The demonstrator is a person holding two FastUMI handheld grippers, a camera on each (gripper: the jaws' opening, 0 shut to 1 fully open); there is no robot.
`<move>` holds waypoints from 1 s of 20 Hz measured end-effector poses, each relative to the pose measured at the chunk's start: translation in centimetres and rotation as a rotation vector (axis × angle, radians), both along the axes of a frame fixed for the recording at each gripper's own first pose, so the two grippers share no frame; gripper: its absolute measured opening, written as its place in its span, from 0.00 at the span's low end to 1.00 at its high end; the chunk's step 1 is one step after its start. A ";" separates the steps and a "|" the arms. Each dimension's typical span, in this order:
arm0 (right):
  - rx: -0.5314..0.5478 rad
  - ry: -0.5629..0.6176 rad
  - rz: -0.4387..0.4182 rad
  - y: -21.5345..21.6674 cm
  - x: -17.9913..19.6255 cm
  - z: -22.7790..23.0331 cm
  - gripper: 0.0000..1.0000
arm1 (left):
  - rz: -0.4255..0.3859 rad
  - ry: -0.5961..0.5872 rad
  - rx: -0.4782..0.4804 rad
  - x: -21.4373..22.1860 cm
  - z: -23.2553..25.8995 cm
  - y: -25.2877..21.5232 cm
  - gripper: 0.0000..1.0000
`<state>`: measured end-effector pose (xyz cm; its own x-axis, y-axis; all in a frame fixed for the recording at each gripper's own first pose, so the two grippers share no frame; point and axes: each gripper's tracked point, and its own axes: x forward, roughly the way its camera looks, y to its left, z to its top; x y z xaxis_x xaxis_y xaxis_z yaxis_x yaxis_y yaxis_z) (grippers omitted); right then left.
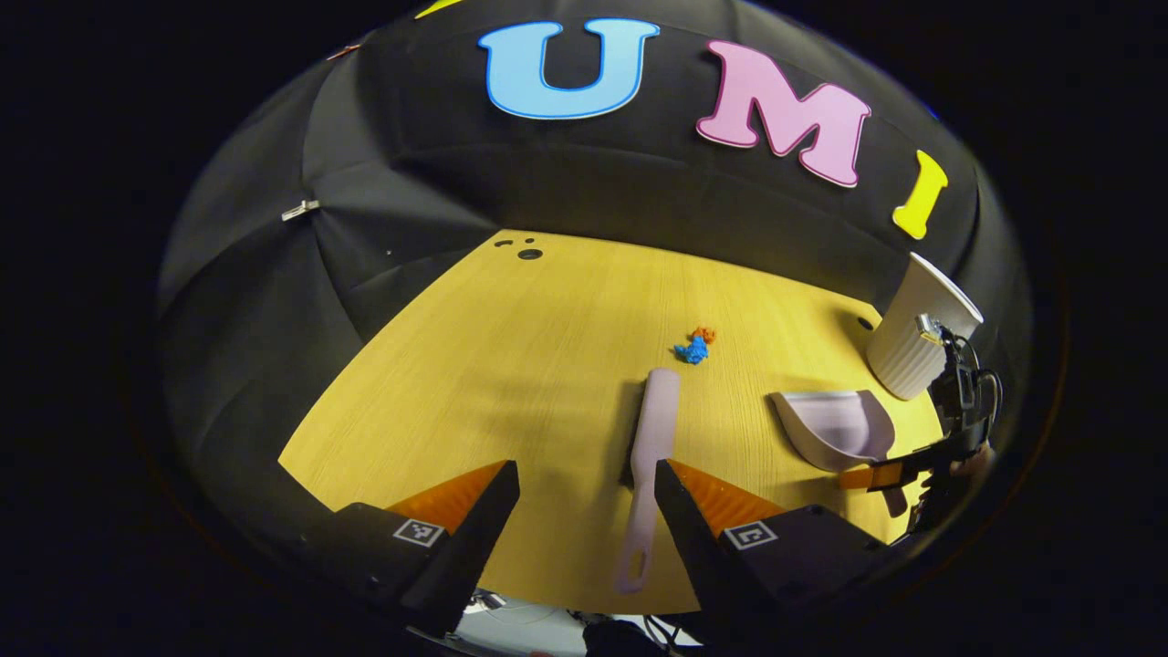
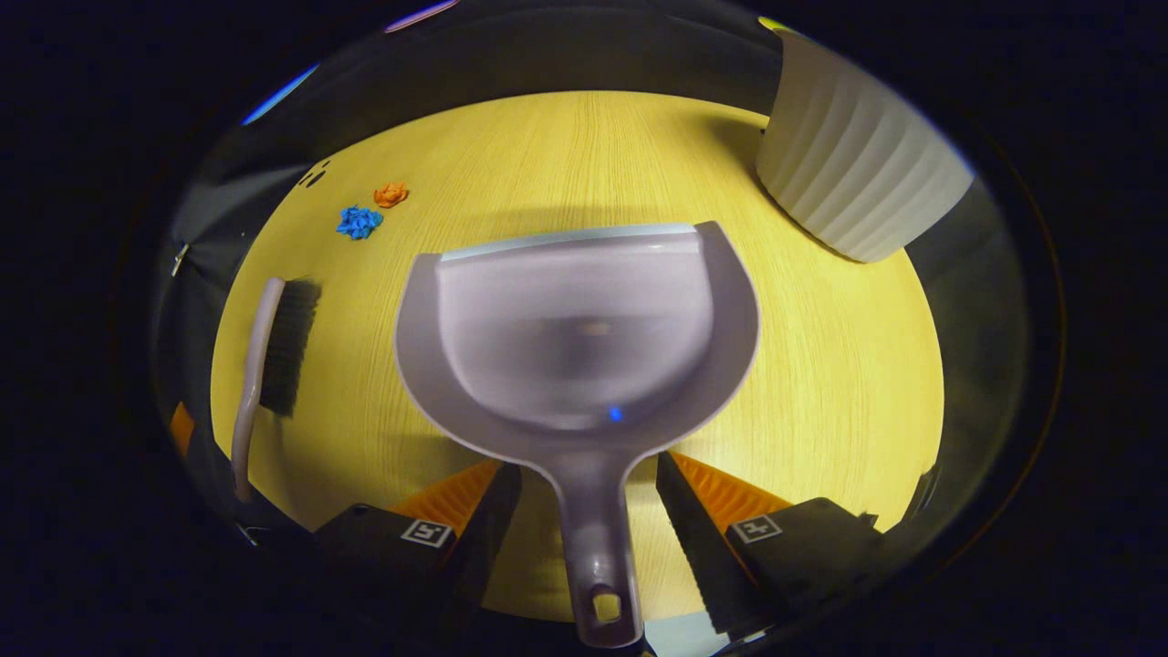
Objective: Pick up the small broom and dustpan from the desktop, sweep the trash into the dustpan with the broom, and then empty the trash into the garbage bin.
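A pale broom (image 1: 652, 438) lies on the yellow table (image 1: 493, 365), its handle toward me. My left gripper (image 1: 586, 470) is open, and the handle lies between its fingers, close to the right-hand one. Blue trash (image 1: 692, 350) and an orange scrap (image 1: 703, 335) sit just past the brush head. The grey dustpan (image 2: 575, 328) rests flat on the table (image 2: 821, 383). My right gripper (image 2: 586, 467) is open, with a finger on each side of the pan's handle and a gap on both sides. The broom (image 2: 269, 356) lies to the pan's left.
The white ribbed garbage bin (image 2: 853, 164) stands at the table's far right, just beyond the dustpan (image 1: 835, 427), and it is also seen as the bin (image 1: 917, 328) behind the right gripper (image 1: 949, 429). Blue trash (image 2: 359, 222) and the orange scrap (image 2: 391, 193) lie far left.
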<state>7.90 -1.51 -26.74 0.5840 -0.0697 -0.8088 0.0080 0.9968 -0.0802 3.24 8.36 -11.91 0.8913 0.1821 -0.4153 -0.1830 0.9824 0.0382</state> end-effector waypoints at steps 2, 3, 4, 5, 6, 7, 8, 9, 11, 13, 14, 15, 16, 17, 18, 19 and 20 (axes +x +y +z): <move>-0.002 0.006 0.003 0.4 0.2 -0.6 0.84 | -0.027 0.061 -0.003 0.7 -1.3 -0.5 0.95; 0.000 0.009 0.005 0.6 0.2 -0.8 0.81 | -0.043 0.095 -0.012 0.9 -2.1 -0.8 0.95; 0.002 0.015 0.005 0.7 0.2 -1.0 0.76 | -0.061 0.123 -0.015 1.3 -2.5 -1.1 0.96; -0.002 0.003 0.005 0.7 0.3 -1.0 0.75 | -0.078 0.148 -0.008 1.6 -3.0 -1.4 0.95; -0.007 0.004 0.004 0.6 0.3 -0.9 0.72 | -0.093 0.171 0.004 2.1 -3.4 -1.6 0.95; -0.024 0.000 0.001 0.1 0.5 -0.9 0.70 | -0.115 0.197 0.008 2.6 -4.1 -1.8 0.95; -0.014 -0.001 -0.003 -0.1 0.5 -0.8 0.60 | -0.136 0.226 0.002 3.2 -4.7 -2.2 0.95; -0.005 0.006 0.001 0.1 0.4 -1.0 0.44 | -0.153 0.256 -0.010 3.7 -5.4 -2.5 0.95; 0.009 0.019 0.010 0.1 0.4 -0.9 0.44 | -0.178 0.317 -0.027 4.8 -6.9 -3.1 0.95; 0.018 0.029 0.019 0.2 0.4 -1.0 0.39 | -0.207 0.363 -0.035 5.9 -7.9 -3.6 0.95; 0.018 0.033 0.020 0.1 0.3 -0.9 0.37 | -0.225 0.390 -0.048 6.3 -8.4 -4.0 0.92; 0.019 0.035 0.022 0.2 0.3 -1.0 0.37 | -0.223 0.414 -0.050 6.7 -9.1 -4.0 0.88; 0.020 0.036 0.024 0.2 0.3 -1.0 0.37 | -0.213 0.436 -0.043 7.1 -9.5 -3.7 0.80; 0.022 0.033 0.025 0.2 0.3 -0.9 0.36 | -0.205 0.452 -0.036 7.4 -10.1 -3.5 0.79; 0.021 0.032 0.027 0.2 0.3 -0.9 0.36 | -0.198 0.464 -0.029 7.7 -10.4 -3.4 0.79; 0.019 0.032 0.031 0.2 0.3 -0.9 0.36 | -0.194 0.473 -0.022 7.9 -10.8 -3.4 0.79; 0.018 0.030 0.032 0.2 0.3 -0.9 0.31 | -0.191 0.483 -0.008 8.0 -11.1 -3.4 0.79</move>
